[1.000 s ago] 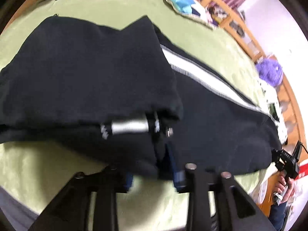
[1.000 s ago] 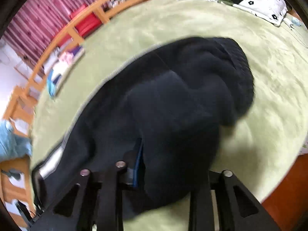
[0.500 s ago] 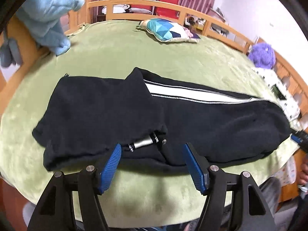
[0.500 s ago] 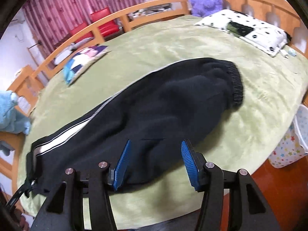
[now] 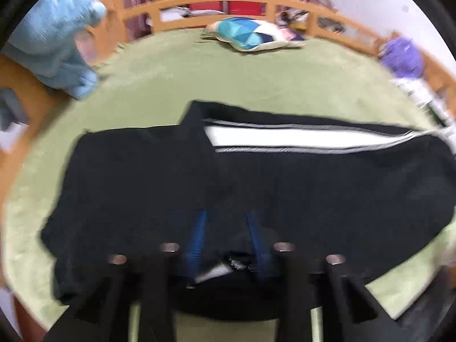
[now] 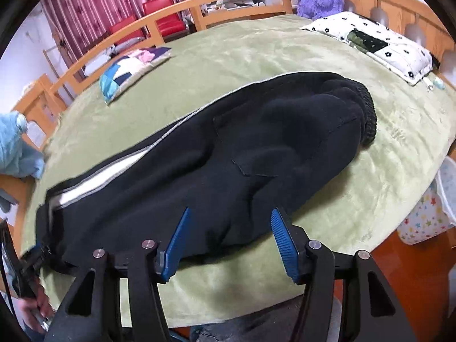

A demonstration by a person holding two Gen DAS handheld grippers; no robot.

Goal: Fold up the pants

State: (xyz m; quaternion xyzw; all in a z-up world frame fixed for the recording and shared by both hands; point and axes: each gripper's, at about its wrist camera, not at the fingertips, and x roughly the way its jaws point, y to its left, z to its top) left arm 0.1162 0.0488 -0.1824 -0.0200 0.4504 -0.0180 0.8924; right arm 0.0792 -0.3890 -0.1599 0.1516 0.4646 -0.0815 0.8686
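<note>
Now pants (image 6: 228,156) — hem between left fingers (image 5: 199,236).

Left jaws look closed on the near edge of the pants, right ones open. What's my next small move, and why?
Probably bring the right gripper down and close it on the near hem of the black pants. Its jaws stand open just above that hem, gripping nothing, while the left gripper, just closing, already has cloth between its pads.
</note>
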